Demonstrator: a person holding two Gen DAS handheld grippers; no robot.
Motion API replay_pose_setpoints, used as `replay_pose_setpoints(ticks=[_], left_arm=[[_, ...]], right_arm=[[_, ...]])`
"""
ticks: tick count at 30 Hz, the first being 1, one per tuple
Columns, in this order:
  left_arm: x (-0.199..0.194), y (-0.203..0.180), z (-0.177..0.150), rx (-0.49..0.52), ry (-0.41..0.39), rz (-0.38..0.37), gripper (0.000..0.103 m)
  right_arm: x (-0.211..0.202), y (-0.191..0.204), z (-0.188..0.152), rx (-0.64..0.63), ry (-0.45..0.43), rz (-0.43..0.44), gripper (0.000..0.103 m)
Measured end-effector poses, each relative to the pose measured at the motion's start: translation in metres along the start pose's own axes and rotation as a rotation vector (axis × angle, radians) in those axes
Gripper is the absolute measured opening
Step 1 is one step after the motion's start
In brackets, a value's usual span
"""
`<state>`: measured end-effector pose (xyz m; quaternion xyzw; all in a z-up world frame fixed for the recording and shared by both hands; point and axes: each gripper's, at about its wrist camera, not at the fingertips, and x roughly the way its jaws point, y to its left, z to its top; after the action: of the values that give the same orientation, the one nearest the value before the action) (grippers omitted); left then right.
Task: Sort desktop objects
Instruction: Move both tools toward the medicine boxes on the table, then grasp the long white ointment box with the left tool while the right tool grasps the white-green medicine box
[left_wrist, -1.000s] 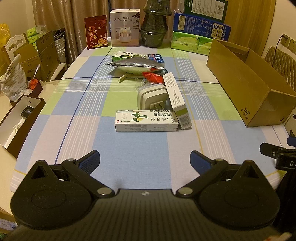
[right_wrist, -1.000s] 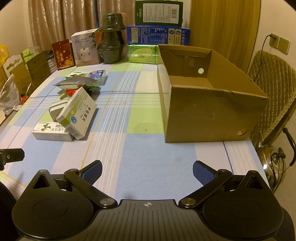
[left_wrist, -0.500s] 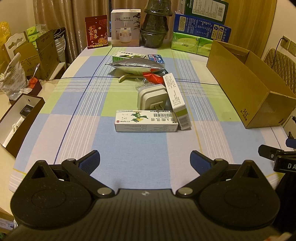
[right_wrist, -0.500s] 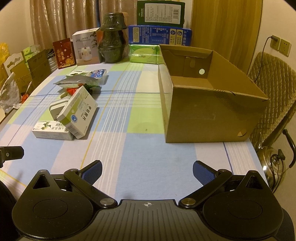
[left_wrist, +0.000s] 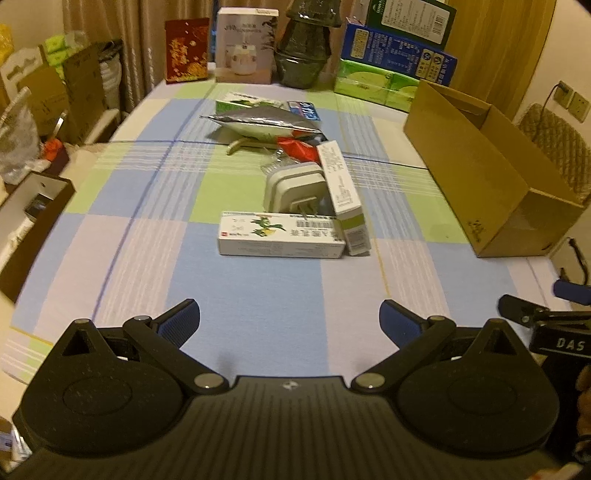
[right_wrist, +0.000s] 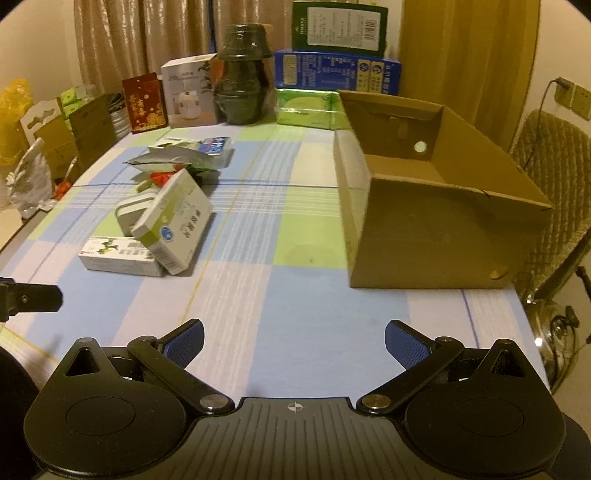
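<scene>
Left wrist view shows my left claw (left_wrist: 289, 319) spread wide and empty over the checked counter (left_wrist: 258, 295); beyond it lies a long white medicine box (left_wrist: 281, 239), then a white plug adapter (left_wrist: 293, 188) with a green-white carton (left_wrist: 343, 192) leaning on it. My right claw (right_wrist: 293, 341) is likewise apart, holding nothing. Farther right sits an open cardboard box (right_wrist: 428, 221); farther back, a silver foil pouch (left_wrist: 258, 123).

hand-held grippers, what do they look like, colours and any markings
Both look alike: the left hand-held gripper and the right hand-held gripper have matte black bodies with a ribbed centre plate, a small crosshair mark, two round dimpled discs, triangular cut-outs, silver pivot pins, and blue textured fingertips. In the left wrist view, white letters "DAS" show on the right one's side. No cables or sleeves are visible.
</scene>
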<state>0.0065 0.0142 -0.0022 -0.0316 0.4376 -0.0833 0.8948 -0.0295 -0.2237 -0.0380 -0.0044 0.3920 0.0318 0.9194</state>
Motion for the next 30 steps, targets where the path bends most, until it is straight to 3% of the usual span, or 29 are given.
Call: replay_pose_setpoints(ticks=[5,13,17,22,30], left_arm=[[-0.003,0.007,0.008,0.007,-0.010,-0.054,0.102],[0.008,0.033,0.041,0.202,-0.021,-0.058,0.102],[0.026,0.041,0.051,0.352,-0.002,-0.082,0.102],[0.055,0.046,0.057,0.515,0.024,-0.121,0.102],[0.097,0.052,0.063,0.595,0.056,-0.182,0.096]], right_arm=[[0.007,0.010,0.005,-0.028,0.004,0.054,0.101],[0.032,0.036,0.023,-0.078,0.003,0.143,0.101],[0.046,0.051,0.039,-0.102,-0.017,0.183,0.101],[0.070,0.071,0.057,-0.140,-0.011,0.239,0.084],[0.115,0.099,0.063,-0.242,0.014,0.286,0.064]])
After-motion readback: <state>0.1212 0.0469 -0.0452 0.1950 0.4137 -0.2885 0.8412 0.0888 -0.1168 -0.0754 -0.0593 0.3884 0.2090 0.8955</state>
